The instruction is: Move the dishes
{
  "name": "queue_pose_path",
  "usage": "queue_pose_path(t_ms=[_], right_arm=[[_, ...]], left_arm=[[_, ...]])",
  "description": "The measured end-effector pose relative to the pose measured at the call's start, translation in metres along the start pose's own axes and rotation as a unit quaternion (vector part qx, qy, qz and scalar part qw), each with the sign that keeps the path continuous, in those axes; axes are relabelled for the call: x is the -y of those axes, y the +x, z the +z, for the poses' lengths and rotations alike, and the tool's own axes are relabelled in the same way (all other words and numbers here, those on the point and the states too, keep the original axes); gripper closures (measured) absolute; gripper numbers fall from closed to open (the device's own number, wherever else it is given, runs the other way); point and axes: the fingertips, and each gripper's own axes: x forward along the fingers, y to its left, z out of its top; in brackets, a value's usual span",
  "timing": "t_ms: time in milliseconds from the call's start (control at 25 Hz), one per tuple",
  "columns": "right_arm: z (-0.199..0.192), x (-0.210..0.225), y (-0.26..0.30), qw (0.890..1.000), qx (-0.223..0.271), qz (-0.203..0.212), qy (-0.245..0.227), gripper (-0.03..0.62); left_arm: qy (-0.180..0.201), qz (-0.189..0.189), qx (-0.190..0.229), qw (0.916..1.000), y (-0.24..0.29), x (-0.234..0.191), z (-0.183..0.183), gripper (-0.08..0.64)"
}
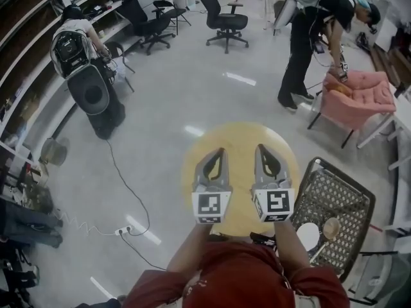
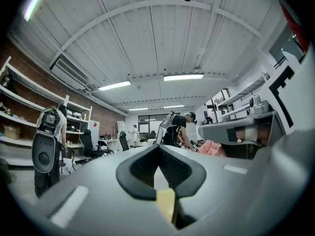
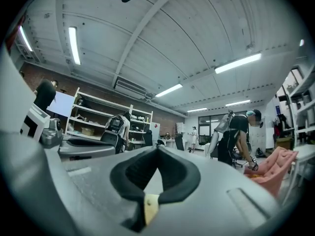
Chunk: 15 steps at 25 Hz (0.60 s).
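Note:
A round yellow table stands right in front of me with nothing resting on it. Both grippers are held level over it, side by side. My left gripper is shut with nothing between its jaws, as the left gripper view also shows. My right gripper is shut and empty too, its tips meeting in the right gripper view. To the right of the table a black mesh basket holds a small white dish and a wooden spoon.
A pink armchair stands at the back right with a person bending beside it. Another person with a backpack is at the shelves on the left. Office chairs stand at the back. A cable and power strip lie on the floor at the left.

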Motion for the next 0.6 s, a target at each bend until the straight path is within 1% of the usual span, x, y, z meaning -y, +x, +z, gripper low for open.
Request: queue_pose_path(t_ms=[280, 600], right_arm=[[0.002, 0.004, -0.007, 1.000, -0.005, -0.004, -0.008, 0.591], [0.000, 0.014, -0.018, 1.000, -0.004, -0.017, -0.008, 0.591]], left_arm=[[-0.008, -0.008, 0.001, 0.9999, -0.001, 0.007, 0.001, 0.552], [-0.005, -0.015, 0.006, 0.9999, -0.001, 0.020, 0.004, 0.552]])
